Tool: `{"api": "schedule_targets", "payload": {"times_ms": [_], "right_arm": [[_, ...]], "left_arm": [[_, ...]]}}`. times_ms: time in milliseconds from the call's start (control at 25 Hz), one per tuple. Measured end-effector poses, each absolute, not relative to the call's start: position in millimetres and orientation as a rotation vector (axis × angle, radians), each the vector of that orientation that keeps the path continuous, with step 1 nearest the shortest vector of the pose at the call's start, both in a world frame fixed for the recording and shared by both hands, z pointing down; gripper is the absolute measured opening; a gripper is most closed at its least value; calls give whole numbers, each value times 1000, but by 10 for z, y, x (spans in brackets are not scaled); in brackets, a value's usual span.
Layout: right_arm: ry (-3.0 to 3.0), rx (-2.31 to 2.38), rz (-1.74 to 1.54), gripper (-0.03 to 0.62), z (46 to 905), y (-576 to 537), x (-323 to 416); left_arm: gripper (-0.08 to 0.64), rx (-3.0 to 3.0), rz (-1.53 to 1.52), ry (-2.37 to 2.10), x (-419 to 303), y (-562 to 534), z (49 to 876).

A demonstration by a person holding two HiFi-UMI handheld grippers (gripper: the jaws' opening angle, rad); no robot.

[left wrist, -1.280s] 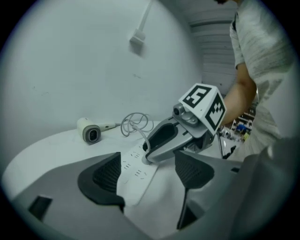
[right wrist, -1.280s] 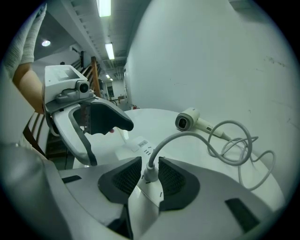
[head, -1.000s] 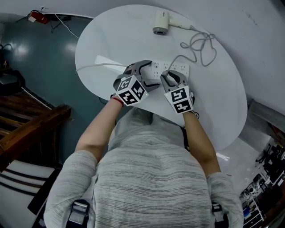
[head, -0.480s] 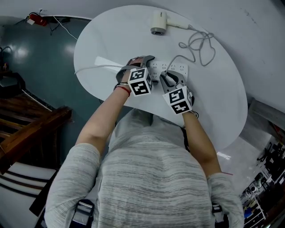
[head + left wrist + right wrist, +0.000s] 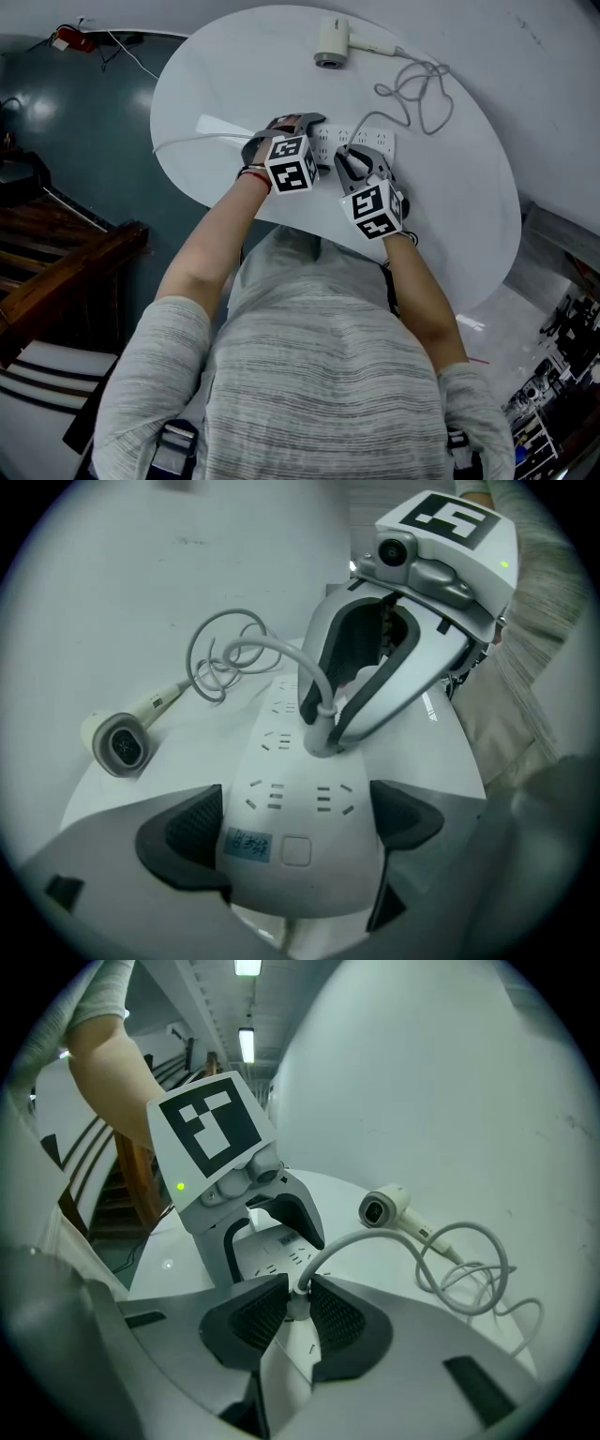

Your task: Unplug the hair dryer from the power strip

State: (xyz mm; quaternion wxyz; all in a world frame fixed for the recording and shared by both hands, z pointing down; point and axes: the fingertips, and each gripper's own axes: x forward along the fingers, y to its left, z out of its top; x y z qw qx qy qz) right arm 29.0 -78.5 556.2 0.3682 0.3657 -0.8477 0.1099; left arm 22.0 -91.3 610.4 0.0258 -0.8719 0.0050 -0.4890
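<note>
**Right gripper (image 5: pixel 298 1314) closing on plug (image 5: pixel 319 735), left gripper (image 5: pixel 298 841) astride power strip (image 5: pixel 281 772)**

Right jaws narrowing, pads touching the plug seated mid-strip. Left jaws fully spread, pads flanking its end. Hair dryer (image 5: pixel 333 42) lies well beyond the power strip.

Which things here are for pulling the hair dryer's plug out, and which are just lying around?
For the job:
- hair dryer
- cord
- plug
- power strip
- left gripper, open round the strip's end
- right gripper, jaws closing on the plug

Just lying about:
- red thing on the floor
- wooden furniture beside the table
</note>
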Motion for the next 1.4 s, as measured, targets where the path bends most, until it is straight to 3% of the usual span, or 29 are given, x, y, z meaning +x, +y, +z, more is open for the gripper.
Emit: {"api": "schedule_targets", "payload": {"times_ms": [1400], "right_arm": [[-2106,982,333,57,5486,-763,351]], "left_arm": [[478,-2626,-1789,-5,211,-896,6152]]}}
